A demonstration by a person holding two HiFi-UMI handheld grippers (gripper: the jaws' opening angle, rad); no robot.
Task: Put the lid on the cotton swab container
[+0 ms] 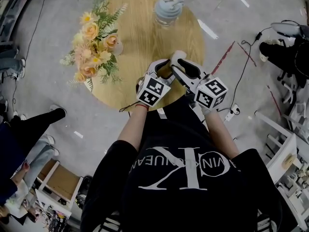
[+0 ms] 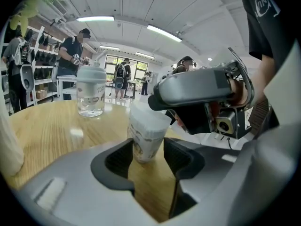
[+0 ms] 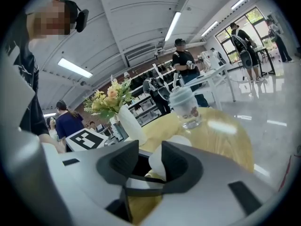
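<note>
The cotton swab container (image 2: 146, 142), a small clear tub with a printed label, stands on the round wooden table (image 1: 140, 37) near its front edge. My left gripper (image 2: 148, 157) is shut on its lower part. A frosted white lid (image 2: 148, 119) sits on top of it. One finger (image 2: 197, 86) of my right gripper lies across, just above that lid. In the right gripper view the white lid (image 3: 157, 160) shows between the jaws of my right gripper (image 3: 150, 164), close to the right-hand pad and apart from the left-hand one. In the head view both grippers (image 1: 163, 66) (image 1: 175, 64) meet and hide the container.
A white vase of peach flowers (image 1: 91, 42) stands at the table's left. A clear jar with a pale-blue lid (image 1: 166, 8) is at the far edge. People stand around the room, and cables (image 1: 241, 66) lie on the floor to the right.
</note>
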